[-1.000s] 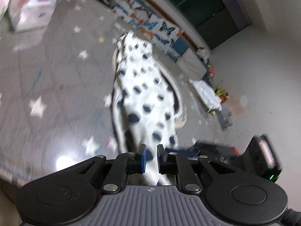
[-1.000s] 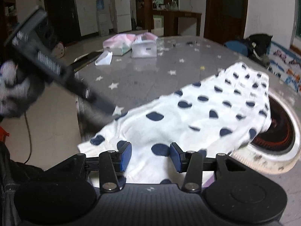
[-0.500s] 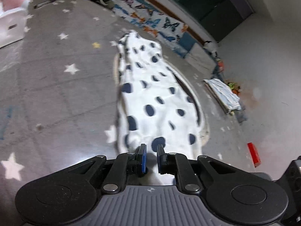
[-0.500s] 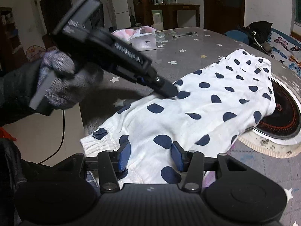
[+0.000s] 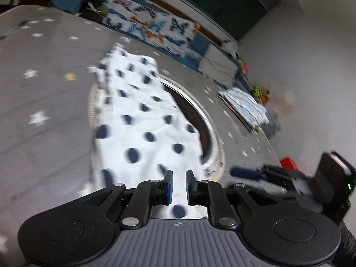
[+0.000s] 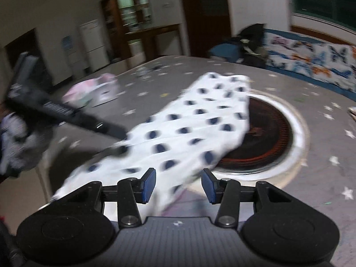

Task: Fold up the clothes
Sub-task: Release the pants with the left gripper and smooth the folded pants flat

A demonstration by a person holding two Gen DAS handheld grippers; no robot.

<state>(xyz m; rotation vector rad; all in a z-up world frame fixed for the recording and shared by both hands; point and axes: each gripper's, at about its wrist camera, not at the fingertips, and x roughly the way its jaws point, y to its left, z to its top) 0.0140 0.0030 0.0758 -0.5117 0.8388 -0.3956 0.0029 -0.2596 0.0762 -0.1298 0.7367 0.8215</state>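
Spotted garment (image 5: pixel 142 120) is lying stretched along the counter (image 5: pixel 44 102), partly over a round burner. Left claw (image 5: pixel 177 185) is pinching its near hem, likely for folding. Right claw (image 6: pixel 178 185) is closing, gripping nothing.

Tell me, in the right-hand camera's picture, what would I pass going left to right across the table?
A gloved hand holding the other gripper → pink and white box → spotted white garment → round burner set into the star-patterned table.
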